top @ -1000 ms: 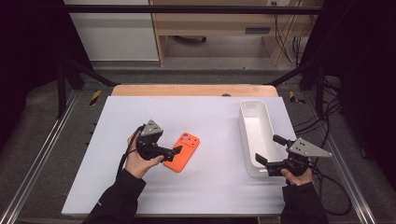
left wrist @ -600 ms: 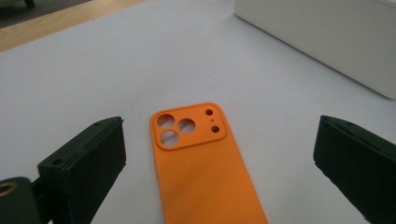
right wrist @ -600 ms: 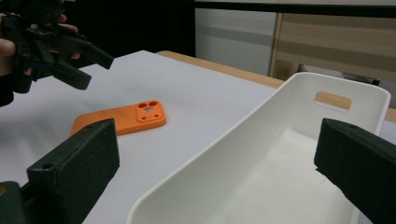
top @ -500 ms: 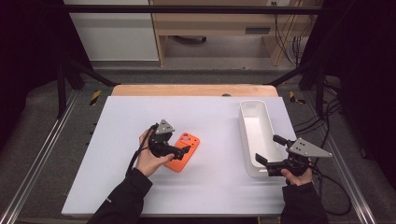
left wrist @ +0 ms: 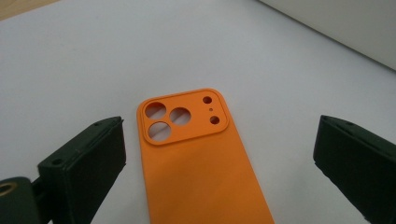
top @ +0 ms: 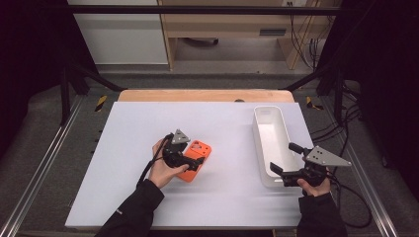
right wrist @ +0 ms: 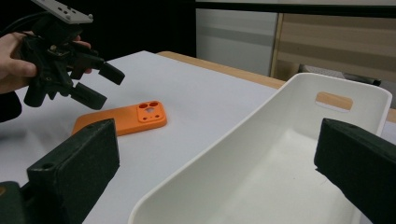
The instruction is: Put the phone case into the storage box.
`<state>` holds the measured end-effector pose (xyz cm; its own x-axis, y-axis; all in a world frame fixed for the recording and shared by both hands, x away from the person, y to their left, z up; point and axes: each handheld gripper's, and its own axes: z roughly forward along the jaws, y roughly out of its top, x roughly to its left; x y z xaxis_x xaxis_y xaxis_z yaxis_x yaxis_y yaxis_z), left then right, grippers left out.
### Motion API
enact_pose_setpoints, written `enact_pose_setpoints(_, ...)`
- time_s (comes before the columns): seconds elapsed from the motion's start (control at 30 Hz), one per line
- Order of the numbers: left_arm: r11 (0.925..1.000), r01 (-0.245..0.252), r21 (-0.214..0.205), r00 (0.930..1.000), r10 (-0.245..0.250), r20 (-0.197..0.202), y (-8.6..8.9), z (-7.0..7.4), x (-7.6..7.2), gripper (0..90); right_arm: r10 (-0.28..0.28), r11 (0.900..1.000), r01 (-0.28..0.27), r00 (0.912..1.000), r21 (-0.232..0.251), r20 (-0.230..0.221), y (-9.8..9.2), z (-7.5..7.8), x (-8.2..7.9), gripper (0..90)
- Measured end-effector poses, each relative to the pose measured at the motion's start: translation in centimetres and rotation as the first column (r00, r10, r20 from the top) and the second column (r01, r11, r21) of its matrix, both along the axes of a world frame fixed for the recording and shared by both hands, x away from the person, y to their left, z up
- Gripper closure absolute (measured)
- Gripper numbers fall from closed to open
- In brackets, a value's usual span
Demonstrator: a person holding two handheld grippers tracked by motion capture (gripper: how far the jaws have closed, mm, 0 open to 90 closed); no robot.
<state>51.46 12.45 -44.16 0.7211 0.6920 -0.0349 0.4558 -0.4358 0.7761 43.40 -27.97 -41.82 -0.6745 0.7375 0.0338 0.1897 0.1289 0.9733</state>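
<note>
Phone case [left wrist: 196,163] lies flat on the desk [top: 123,148] between the left gripper's [top: 190,162] spread fingers [left wrist: 84,163]; lower squarely, then clamp its long edges.

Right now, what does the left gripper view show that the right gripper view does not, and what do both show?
Left gripper view alone: the orange phone case from close up between the open jaws, with its three camera holes. Right gripper view alone: the white bin, empty inside, a hand, and the left gripper open above the case. Both: the case lying flat on the white table.
</note>
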Motion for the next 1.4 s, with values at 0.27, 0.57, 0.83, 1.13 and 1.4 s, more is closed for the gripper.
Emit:
enact_pose_setpoints(0.27, 0.9996, -0.010, 0.025, 0.9991, 0.011, -0.040, -0.5, -1.0, 0.3, 2.1, 0.000, 1.0000, 0.000, 1.0000, 0.000, 0.001, 0.0, 0.0, 0.0, 0.4)
enact_pose_setpoints(0.57, 0.9980, -0.023, 0.059, 0.9969, 0.027, -0.074, -0.9, -2.0, 0.7, 3.1, 0.000, 1.0000, 0.000, 1.0000, 0.001, 0.001, 0.0, 0.0, 0.0, 0.4)
enact_pose_setpoints(0.83, 0.9962, -0.034, 0.080, 0.9933, 0.043, -0.108, -1.0, -2.9, 1.0, 5.2, 0.001, 1.0000, -0.001, 1.0000, -0.001, -0.003, 0.0, 0.0, 0.0, 0.4)
enact_pose_setpoints(1.13, 0.9926, -0.042, 0.114, 0.9938, 0.053, -0.098, -1.0, -2.9, 0.9, 7.5, 0.001, 1.0000, -0.001, 1.0000, -0.001, -0.002, 0.0, 0.0, 0.0, 0.4)
enact_pose_setpoints(1.4, 0.9877, -0.060, 0.144, 0.9922, 0.075, -0.100, -0.9, -3.3, 1.0, 6.3, 0.001, 1.0000, -0.001, 1.0000, 0.000, -0.003, 0.0, 0.0, 0.0, 0.4)
